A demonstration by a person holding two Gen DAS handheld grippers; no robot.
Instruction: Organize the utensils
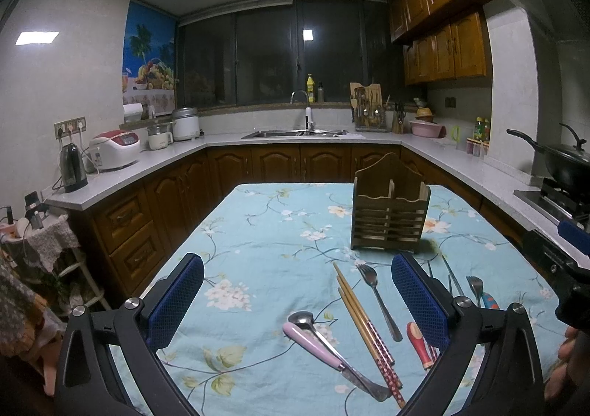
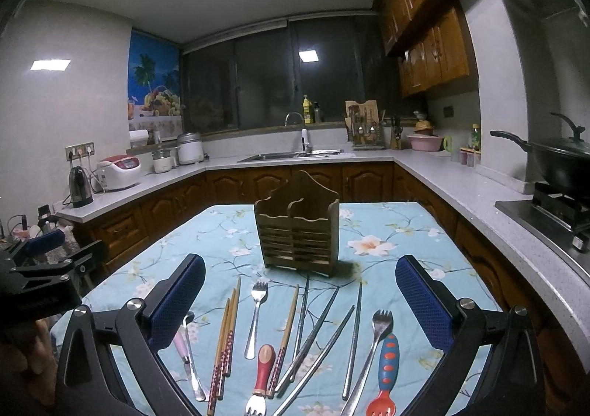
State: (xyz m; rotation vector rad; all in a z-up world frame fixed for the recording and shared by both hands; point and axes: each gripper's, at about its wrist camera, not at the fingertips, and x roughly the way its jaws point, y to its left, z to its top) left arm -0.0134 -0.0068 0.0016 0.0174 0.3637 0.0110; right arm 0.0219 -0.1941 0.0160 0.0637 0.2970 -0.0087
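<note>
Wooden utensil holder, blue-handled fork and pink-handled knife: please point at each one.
wooden utensil holder (image 2: 297, 235), right wrist view, on its slatted front.
blue-handled fork (image 2: 387, 366), right wrist view, on its handle.
pink-handled knife (image 1: 313, 346), left wrist view, on its handle.

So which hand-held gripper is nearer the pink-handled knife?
Left. The left hand-held gripper hangs open right above the pink-handled knife, which lies between its fingers. The right hand-held gripper is open over the metal chopsticks, with the knife beside its left finger.

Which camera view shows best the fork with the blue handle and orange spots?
The right wrist view: the blue-handled fork lies whole between the open fingers, orange head nearest the camera. In the left wrist view, only part of its handle shows behind a finger.
</note>
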